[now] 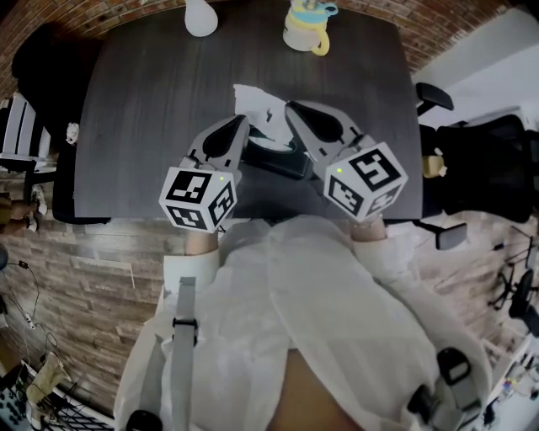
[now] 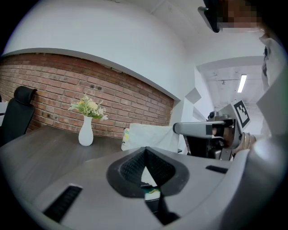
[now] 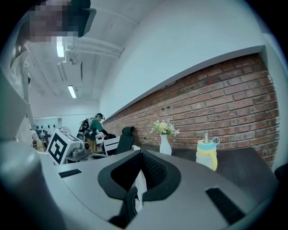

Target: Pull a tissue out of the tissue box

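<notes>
A dark tissue box [image 1: 282, 160] lies on the dark table [image 1: 143, 126] in front of me in the head view. A white tissue [image 1: 255, 105] stands up out of it between both gripper tips. My left gripper [image 1: 242, 125] reaches it from the left; its jaws are shut, with white tissue [image 2: 147, 175] showing in the notch between the pads. My right gripper [image 1: 290, 109] comes in from the right, shut too, with a strip of tissue [image 3: 139, 186] hanging under its pads. The left gripper view shows the sheet [image 2: 150, 137] spread beyond the jaws and the right gripper [image 2: 180, 129] at its edge.
A white vase with flowers [image 1: 200, 17] and a yellow and blue cup [image 1: 307, 29] stand at the table's far edge. Black chairs sit at the left [image 1: 42, 67] and right [image 1: 480, 164] sides. A brick wall [image 2: 54, 85] runs behind the table.
</notes>
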